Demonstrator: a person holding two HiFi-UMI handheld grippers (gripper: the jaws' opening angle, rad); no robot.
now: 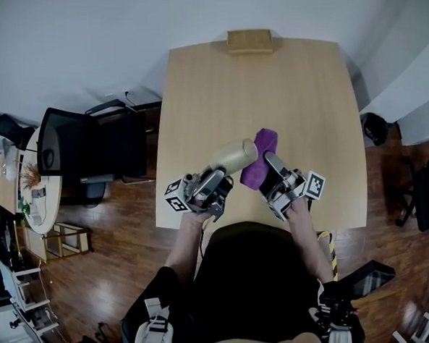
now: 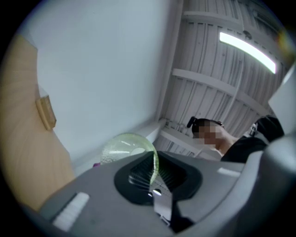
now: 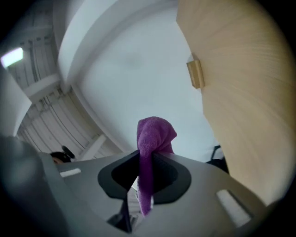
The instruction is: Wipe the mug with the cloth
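I hold a pale green translucent mug lying on its side above the near part of the wooden table. My left gripper is shut on its wall; the left gripper view shows the thin glassy rim pinched between the pads, with the left gripper low in the picture. My right gripper is shut on a purple cloth, which lies against the mug's right side and far end. In the right gripper view the cloth sticks up out of the right gripper.
A small wooden block sits at the table's far edge, also visible as the block and the block. A black office chair stands left of the table. Dark wood floor surrounds it. A person stands behind me in the left gripper view.
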